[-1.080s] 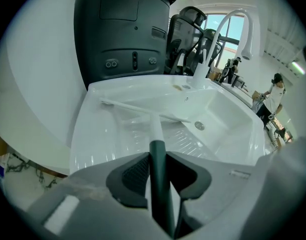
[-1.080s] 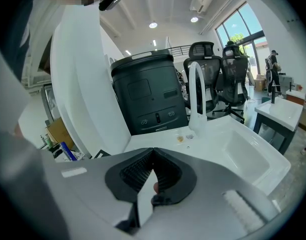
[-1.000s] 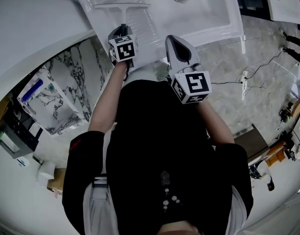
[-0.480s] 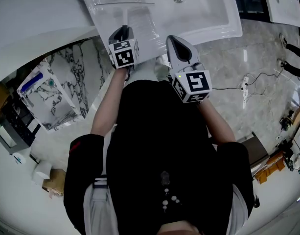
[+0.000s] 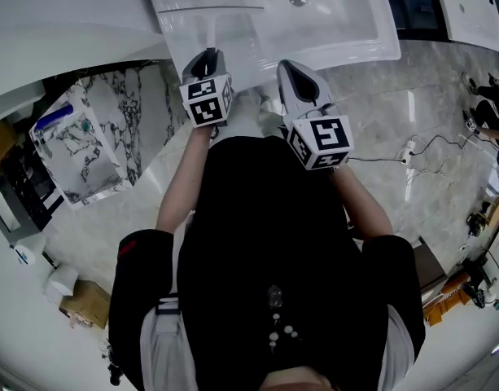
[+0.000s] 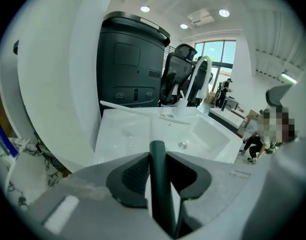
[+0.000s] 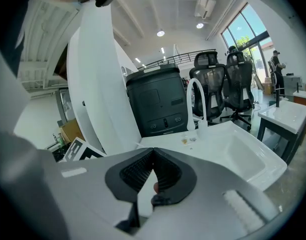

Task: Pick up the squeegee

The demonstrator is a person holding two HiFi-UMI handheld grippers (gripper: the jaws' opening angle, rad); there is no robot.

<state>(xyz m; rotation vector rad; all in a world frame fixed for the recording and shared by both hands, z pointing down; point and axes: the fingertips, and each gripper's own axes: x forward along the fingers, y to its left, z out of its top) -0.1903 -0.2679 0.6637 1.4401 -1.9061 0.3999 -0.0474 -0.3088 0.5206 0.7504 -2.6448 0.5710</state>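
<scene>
Head cam sits up top and looks almost straight down over the person's torso, with the sink (image 5: 339, 23) along the top edge. The left gripper (image 5: 205, 57) and right gripper (image 5: 291, 70) cams ride right behind their own jaws, super close, both facing across the sink toward the faucet (image 6: 198, 79) and black unit (image 6: 130, 64). All three views share the sink.

No word, brand or number is legible; the left marker cube (image 5: 207, 102) and the right marker cube (image 5: 321, 142) bear only black-and-white square patterns.
</scene>
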